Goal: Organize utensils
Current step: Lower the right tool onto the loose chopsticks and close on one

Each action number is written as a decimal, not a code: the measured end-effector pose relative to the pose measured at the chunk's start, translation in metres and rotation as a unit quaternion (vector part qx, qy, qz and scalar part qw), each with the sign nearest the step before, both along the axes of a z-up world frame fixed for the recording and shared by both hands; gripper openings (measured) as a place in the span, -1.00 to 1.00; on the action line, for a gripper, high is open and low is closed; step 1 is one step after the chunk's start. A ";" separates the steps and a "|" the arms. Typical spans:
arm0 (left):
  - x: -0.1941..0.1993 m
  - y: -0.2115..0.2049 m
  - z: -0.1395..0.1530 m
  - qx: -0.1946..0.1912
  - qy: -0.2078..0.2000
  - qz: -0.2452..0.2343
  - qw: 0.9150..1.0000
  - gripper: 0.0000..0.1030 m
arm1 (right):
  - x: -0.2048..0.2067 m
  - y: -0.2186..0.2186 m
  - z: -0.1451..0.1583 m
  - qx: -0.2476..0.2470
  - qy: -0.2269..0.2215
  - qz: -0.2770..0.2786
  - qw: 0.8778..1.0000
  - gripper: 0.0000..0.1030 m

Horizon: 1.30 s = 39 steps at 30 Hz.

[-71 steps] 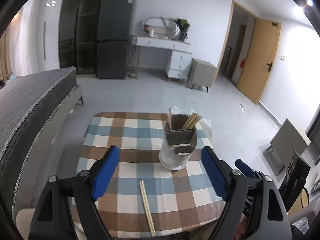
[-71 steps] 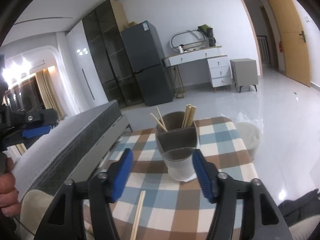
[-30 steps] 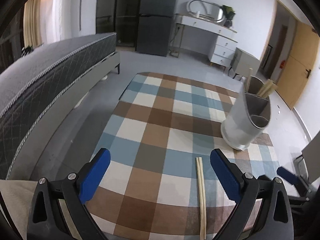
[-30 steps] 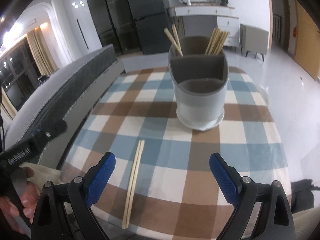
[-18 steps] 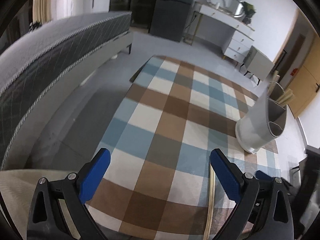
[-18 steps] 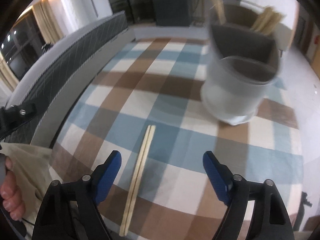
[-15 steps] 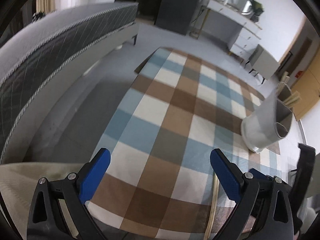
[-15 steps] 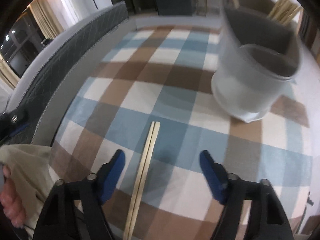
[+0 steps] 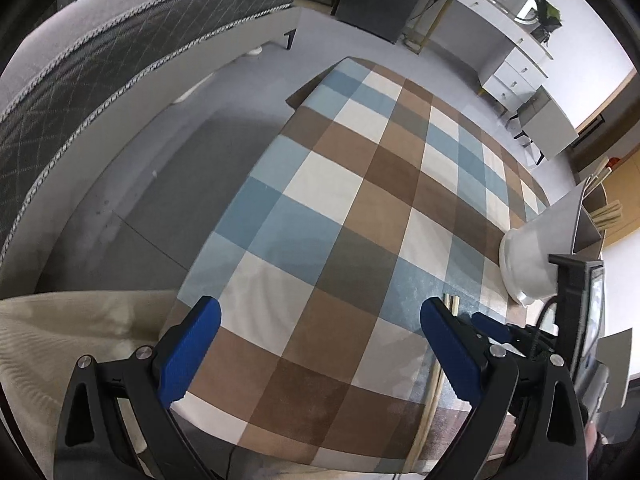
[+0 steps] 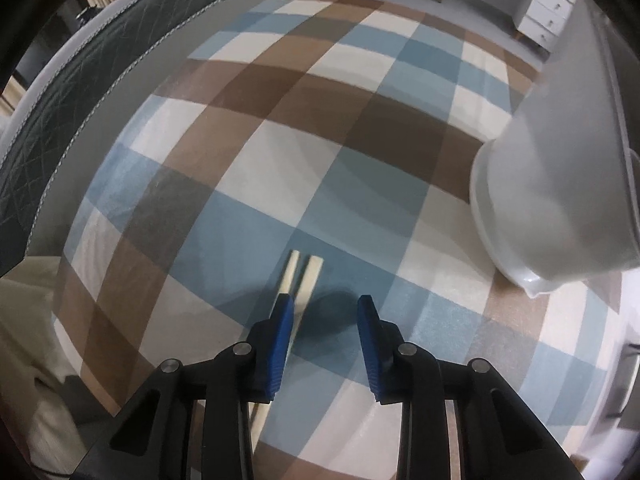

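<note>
A pair of pale wooden chopsticks (image 10: 301,276) lies on the checked tablecloth (image 10: 352,92). My right gripper (image 10: 326,304) points down over their near part. Its jaws are closing, and the sticks run along the inner side of the left finger (image 10: 283,320). The right finger stands apart from them, so nothing is pinched. The grey-white utensil holder (image 10: 560,200) stands at the right, with more chopsticks in its back compartment (image 9: 608,212). My left gripper (image 9: 320,320) hangs wide open over the table's near left part, holding nothing. In its view the chopsticks (image 9: 451,302) lie beside its right finger.
A grey quilted bed (image 9: 100,60) runs along the left, with a floor gap between it and the table. The table's near edge (image 9: 280,444) is close below both grippers. Beige cloth (image 9: 60,340) lies at the lower left. A white dresser (image 9: 516,52) stands far back.
The right gripper has come down close over the chopsticks and its jaws have narrowed a lot. The left gripper has tilted further down and drifted left, staying wide open.
</note>
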State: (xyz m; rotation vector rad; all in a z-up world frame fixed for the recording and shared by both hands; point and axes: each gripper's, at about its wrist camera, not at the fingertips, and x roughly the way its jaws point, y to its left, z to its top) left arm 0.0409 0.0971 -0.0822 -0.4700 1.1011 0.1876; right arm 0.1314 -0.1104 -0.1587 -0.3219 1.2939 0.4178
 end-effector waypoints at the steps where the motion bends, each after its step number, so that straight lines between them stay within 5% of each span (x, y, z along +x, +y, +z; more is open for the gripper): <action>1: 0.000 0.000 0.000 -0.001 0.002 0.001 1.000 0.89 | 0.000 0.001 0.000 -0.003 -0.003 -0.001 1.000 -0.38; 9: -0.001 0.005 0.003 -0.019 0.001 0.002 1.000 0.89 | 0.008 0.012 0.001 -0.016 0.001 0.005 1.000 -0.43; 14: 0.000 0.011 0.003 -0.023 0.004 0.011 1.000 0.89 | 0.008 0.030 -0.003 -0.015 0.001 0.019 1.000 -0.85; 23: 0.000 0.014 -0.001 0.006 0.014 0.024 1.000 0.89 | 0.006 0.001 0.021 0.060 -0.038 -0.023 0.997 -0.90; 32: 0.008 -0.022 -0.017 0.005 0.030 -0.036 0.999 0.89 | -0.027 -0.092 0.070 0.228 -0.102 -0.162 0.955 -0.90; 39: 0.014 -0.065 -0.036 0.007 0.046 -0.103 0.994 0.89 | -0.038 -0.149 0.081 0.304 -0.114 -0.224 0.919 -0.90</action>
